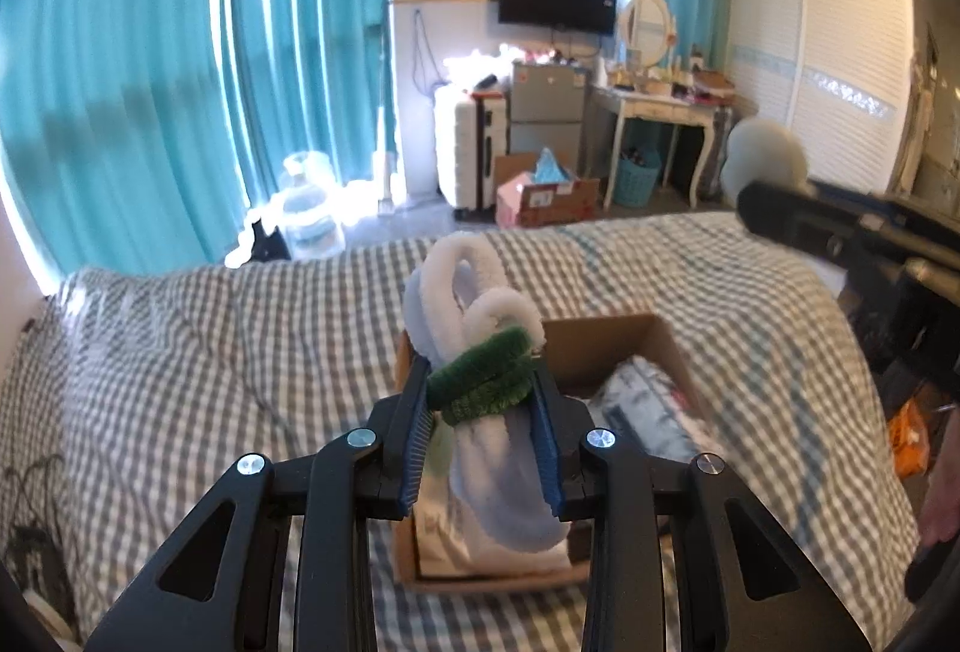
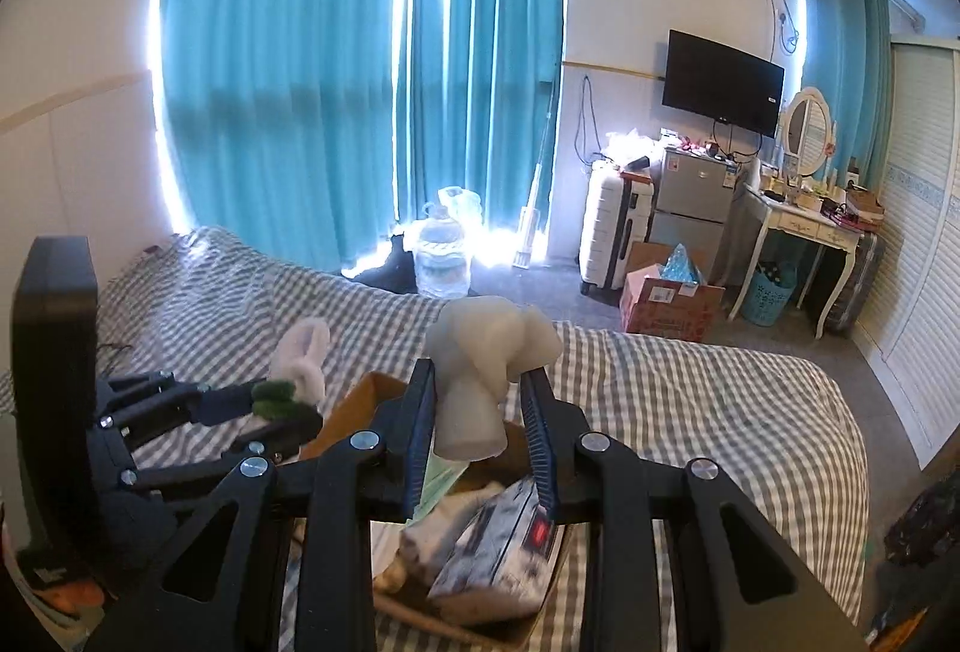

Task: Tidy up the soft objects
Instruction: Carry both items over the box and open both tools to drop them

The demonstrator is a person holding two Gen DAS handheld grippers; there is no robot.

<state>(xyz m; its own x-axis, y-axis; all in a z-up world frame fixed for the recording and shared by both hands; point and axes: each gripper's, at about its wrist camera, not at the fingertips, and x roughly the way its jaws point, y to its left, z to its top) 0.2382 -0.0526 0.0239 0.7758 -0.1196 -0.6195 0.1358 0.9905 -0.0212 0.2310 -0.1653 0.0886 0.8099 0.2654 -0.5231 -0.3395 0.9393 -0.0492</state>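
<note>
The left gripper (image 1: 483,406) is reaching forward and level over the bed (image 1: 210,340), its jaws clamped on a fuzzy white-and-blue slipper (image 1: 474,304) with a green trim band. The slipper is standing upright between the blue pads, its white cuff rising above the fingertips and its pale toe end hanging down below them, directly over a cardboard box (image 1: 606,346) that is sitting on the gingham bedcover. Inside the box, a patterned soft bundle (image 1: 648,406) is lying against the right wall.

The right gripper (image 2: 477,412) is pointing forward over the same box (image 2: 354,412), its jaws pressing on the stem of a grey mushroom-shaped soft toy (image 2: 492,346). The toy's rounded cap is bulging above the fingertips and its flat base is hanging just beneath them, above the box's contents: a printed packet (image 2: 510,550) and a crumpled light cloth (image 2: 432,532).

In the right wrist view, the left gripper (image 2: 282,403) is coming in from the left side with its arms extended nearly horizontal, the slipper (image 2: 303,358) sticking up from its tips at the box's near-left edge. In the left wrist view, the right gripper's dark body is crossing the upper right, with the grey toy (image 1: 765,160) blurred at its end, well apart from the slipper.

Beyond the bed, teal curtains (image 2: 360,70) are covering the window.
</note>
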